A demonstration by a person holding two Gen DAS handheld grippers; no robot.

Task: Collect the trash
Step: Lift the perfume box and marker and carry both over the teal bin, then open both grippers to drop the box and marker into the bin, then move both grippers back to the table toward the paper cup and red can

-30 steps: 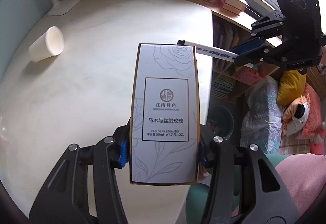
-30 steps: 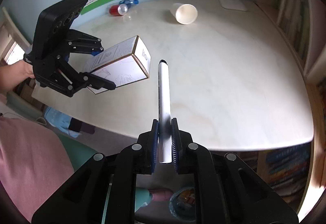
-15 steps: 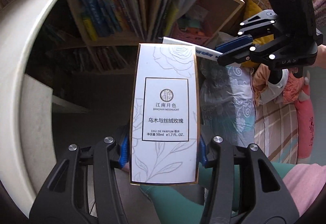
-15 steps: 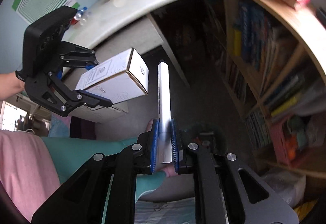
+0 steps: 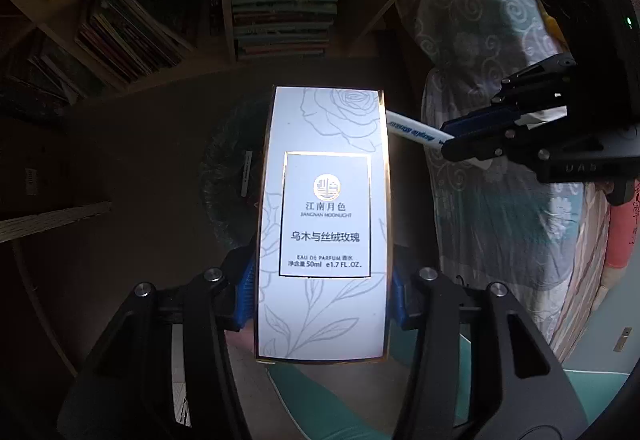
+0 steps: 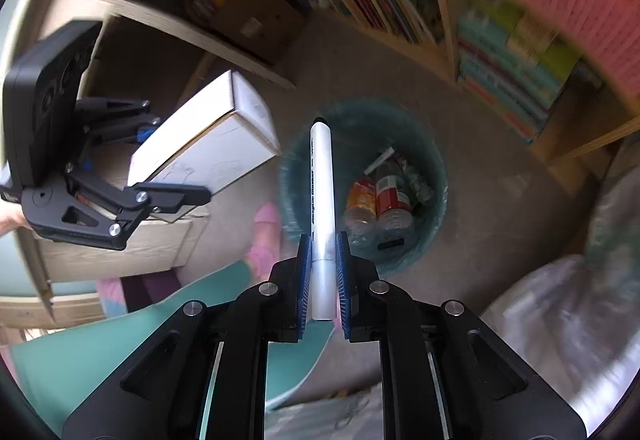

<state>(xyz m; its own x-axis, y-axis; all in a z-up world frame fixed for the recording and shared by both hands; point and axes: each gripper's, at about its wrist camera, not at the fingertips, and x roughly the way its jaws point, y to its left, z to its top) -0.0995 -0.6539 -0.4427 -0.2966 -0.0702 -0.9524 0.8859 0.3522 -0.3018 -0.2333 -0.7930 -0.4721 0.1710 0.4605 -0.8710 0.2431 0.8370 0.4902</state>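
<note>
A white perfume box (image 5: pixel 324 224) with a rose pattern stands upright between the blue pads of my left gripper (image 5: pixel 322 288), which is shut on it. My right gripper (image 6: pixel 323 260) is shut on a white marker pen (image 6: pixel 321 180) that points forward over a round bin with a green liner (image 6: pixel 424 156). The bin holds bottles and a red can (image 6: pixel 390 196). In the left wrist view the bin (image 5: pixel 224 176) lies behind the box, mostly hidden, and the right gripper (image 5: pixel 452 144) with the marker pen (image 5: pixel 412 128) is to the right. In the right wrist view the left gripper (image 6: pixel 176 176) holds the perfume box (image 6: pixel 208 148) left of the bin.
Bookshelves full of books (image 5: pixel 280 12) line the wall behind the bin on the grey floor (image 6: pixel 480 240). A patterned cloth bundle (image 5: pixel 492 144) lies to the right. A person's teal trouser leg (image 6: pixel 120 324) and pink slipper (image 6: pixel 266 236) are left of the bin, with a low cabinet (image 6: pixel 120 252) beside.
Both grippers have dropped from above the table to low over the floor. The views swung from the tabletop to the shelves and the bin. Both grips are unchanged.
</note>
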